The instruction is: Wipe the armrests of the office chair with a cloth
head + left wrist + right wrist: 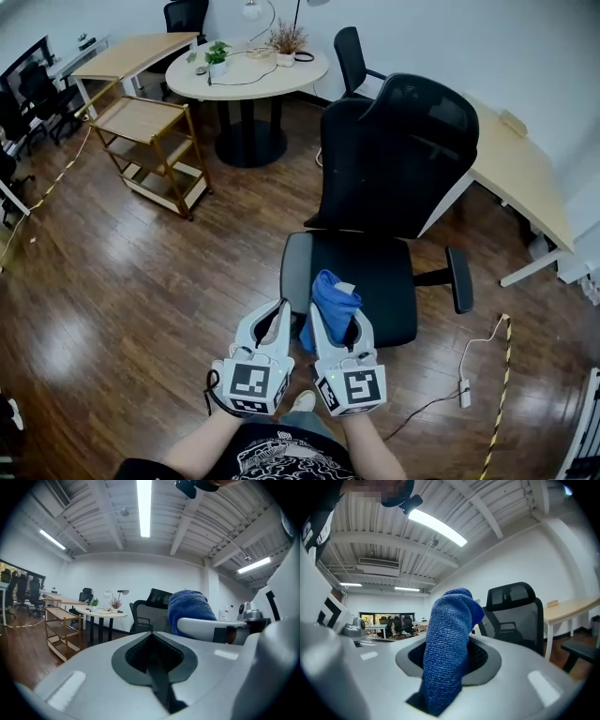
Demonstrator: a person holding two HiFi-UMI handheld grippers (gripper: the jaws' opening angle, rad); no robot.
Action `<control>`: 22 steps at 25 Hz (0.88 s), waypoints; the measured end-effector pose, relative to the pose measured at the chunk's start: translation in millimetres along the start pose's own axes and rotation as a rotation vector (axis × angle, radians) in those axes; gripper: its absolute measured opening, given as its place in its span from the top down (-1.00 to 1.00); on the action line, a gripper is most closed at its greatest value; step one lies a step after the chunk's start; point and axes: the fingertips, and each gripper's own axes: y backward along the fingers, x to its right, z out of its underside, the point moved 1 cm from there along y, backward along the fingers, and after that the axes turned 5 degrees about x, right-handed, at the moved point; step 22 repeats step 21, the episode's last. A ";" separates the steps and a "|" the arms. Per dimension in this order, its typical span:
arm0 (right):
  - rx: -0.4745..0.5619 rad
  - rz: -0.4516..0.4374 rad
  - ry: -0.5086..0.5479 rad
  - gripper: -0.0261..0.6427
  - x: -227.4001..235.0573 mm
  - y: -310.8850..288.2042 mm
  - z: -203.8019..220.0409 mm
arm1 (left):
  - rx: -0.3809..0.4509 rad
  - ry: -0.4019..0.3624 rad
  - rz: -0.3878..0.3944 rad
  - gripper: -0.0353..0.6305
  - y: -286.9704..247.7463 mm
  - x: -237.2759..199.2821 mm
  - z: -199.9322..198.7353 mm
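Note:
A black office chair [389, 178] stands in front of me with its seat toward me. Its right armrest [459, 278] sticks out at the seat's right side; the left armrest [287, 272] shows as a dark edge at the seat's left. My right gripper [336, 322] is shut on a blue cloth [332, 302], held over the seat's near edge. That cloth [447, 644] stands up from the shut jaws in the right gripper view. My left gripper [272, 323] is shut with nothing in it, close beside the right one.
A round white table [246, 75] with plants stands behind the chair, and a wooden trolley [155, 150] at the left. A light desk [516, 173] runs along the right. A cable and power strip [464, 380] lie on the wooden floor at the right.

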 end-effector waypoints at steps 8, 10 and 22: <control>0.030 -0.005 0.022 0.50 26.2 50.3 -14.8 | 0.024 -0.031 0.030 0.88 6.7 64.0 0.6; 0.032 -0.008 0.017 0.50 31.8 58.7 -14.0 | 0.024 -0.034 0.029 0.88 8.9 74.1 1.8; 0.029 -0.019 -0.037 0.50 45.8 74.1 -6.1 | 0.005 -0.046 0.031 0.88 11.3 95.1 10.5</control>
